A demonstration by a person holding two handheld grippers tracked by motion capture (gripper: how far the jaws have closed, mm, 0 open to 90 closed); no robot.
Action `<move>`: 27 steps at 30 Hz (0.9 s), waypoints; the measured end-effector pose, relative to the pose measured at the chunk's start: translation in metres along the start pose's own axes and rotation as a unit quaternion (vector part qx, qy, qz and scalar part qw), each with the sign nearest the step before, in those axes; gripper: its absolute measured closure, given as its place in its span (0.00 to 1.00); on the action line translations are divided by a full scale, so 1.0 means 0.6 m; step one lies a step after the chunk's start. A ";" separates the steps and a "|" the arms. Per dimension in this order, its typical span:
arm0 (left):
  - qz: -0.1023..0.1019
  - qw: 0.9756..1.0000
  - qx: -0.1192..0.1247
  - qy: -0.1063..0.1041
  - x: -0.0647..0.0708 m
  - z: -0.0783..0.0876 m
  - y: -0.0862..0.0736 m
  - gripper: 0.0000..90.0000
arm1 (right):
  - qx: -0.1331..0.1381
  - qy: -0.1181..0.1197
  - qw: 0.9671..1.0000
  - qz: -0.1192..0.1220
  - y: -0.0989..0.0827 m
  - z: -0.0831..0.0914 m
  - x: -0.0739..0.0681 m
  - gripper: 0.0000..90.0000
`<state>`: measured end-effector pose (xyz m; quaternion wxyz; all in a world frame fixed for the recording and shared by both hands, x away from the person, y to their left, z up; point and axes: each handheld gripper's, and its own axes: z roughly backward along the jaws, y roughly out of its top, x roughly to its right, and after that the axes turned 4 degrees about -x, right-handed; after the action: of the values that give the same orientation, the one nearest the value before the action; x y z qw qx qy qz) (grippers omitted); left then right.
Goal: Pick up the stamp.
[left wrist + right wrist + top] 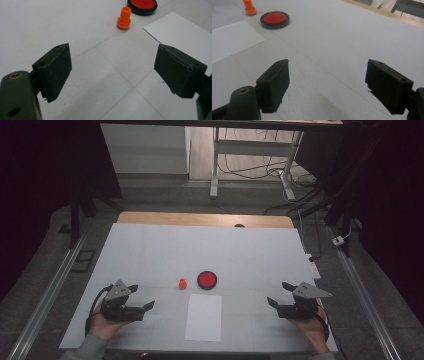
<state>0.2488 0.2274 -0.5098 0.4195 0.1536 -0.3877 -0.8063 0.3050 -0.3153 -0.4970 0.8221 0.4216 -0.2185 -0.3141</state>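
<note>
At the lower left and lower right of the high view, the left gripper and right gripper rest on the desk with fingers spread and empty, while the orange stamp stands upright at centre, seemingly just left of the red ink pad.

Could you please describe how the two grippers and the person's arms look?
Both the left gripper and the right gripper are black, each with two blocky jaws and a grey three-cornered plate on top. The pads are dark, worn rectangular blocks with small holes. A black cable trails from each gripper. The left arm wears a grey-green sleeve; the right wrist carries a dark band.
</note>
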 end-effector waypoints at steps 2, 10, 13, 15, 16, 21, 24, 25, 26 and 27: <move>0.000 1.000 0.000 0.001 0.000 0.000 0.000 0.16 | 0.001 0.000 1.000 0.001 0.000 0.002 -0.001 0.24; -0.005 1.000 0.001 -0.001 0.002 -0.001 0.000 0.17 | 0.005 0.000 1.000 0.007 0.000 0.005 -0.006 0.27; -0.008 1.000 0.003 0.000 0.004 0.001 0.001 0.17 | 0.004 0.003 1.000 0.008 0.000 0.005 -0.009 0.28; -0.010 1.000 0.004 -0.001 0.006 0.002 0.002 0.17 | 0.004 0.006 1.000 0.010 0.002 0.005 -0.011 0.28; -0.010 1.000 0.004 -0.001 0.006 0.002 0.002 0.17 | 0.002 0.002 1.000 0.012 0.003 0.006 -0.012 0.29; -0.016 1.000 0.007 0.000 0.007 0.004 0.007 0.18 | 0.005 0.007 1.000 0.017 0.007 0.006 -0.015 0.30; -0.018 1.000 0.010 -0.001 0.008 0.004 0.012 0.18 | 0.004 0.007 1.000 0.020 0.008 0.005 -0.017 0.30; -0.020 1.000 0.012 -0.001 0.008 0.003 0.015 0.18 | 0.005 0.009 1.000 0.019 0.008 0.004 -0.017 0.30; -0.021 1.000 0.013 -0.002 0.008 0.003 0.018 0.18 | 0.006 0.011 1.000 0.019 0.008 0.003 -0.017 0.30; -0.023 1.000 0.014 -0.003 0.008 0.003 0.021 0.18 | 0.006 0.012 1.000 0.018 0.007 0.002 -0.018 0.30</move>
<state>0.2517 0.2199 -0.4988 0.3976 0.1658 -0.3965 -0.8107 0.2980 -0.3066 -0.4935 0.8272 0.4265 -0.2184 -0.2933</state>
